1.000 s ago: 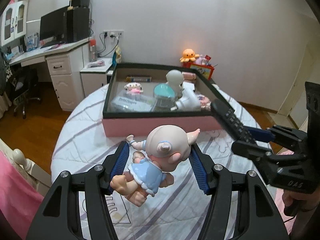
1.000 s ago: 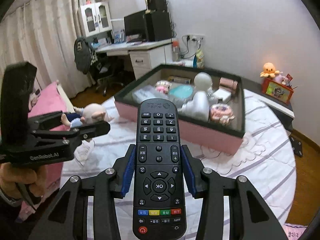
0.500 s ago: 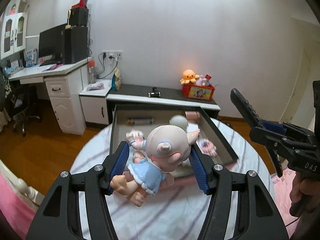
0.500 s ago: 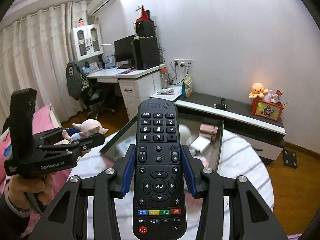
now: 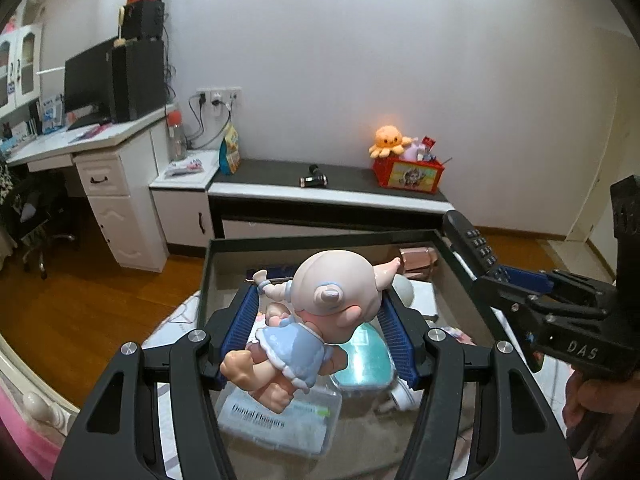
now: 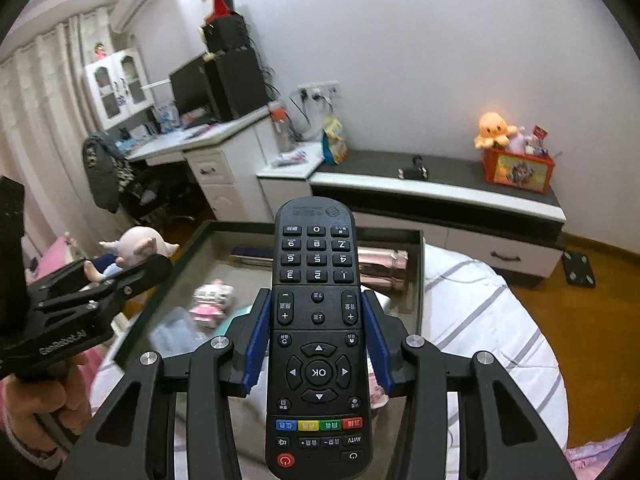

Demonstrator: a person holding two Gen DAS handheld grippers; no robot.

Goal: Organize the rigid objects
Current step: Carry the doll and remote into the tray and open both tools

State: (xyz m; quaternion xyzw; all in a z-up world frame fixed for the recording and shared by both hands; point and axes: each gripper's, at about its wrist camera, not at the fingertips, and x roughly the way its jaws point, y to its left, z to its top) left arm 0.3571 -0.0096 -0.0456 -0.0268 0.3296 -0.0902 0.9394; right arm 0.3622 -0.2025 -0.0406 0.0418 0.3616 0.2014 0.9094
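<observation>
In the lower centre of the left wrist view, the left gripper [image 5: 320, 320] is closed on a glossy plastic doll [image 5: 316, 320] with a round pale head and a light blue dress; the ribbed blue pads [image 5: 394, 330] press its sides. Below it lies an open box [image 5: 208, 272] with a dark rim, holding a clear plastic case [image 5: 280, 420] and a round mint-green lid [image 5: 366, 360]. In the right wrist view, the right gripper [image 6: 318, 336] clamps a long black remote [image 6: 318, 340] (matte, with rubber buttons) in the centre, above the same box [image 6: 420, 280] on a striped white cloth [image 6: 492, 332].
</observation>
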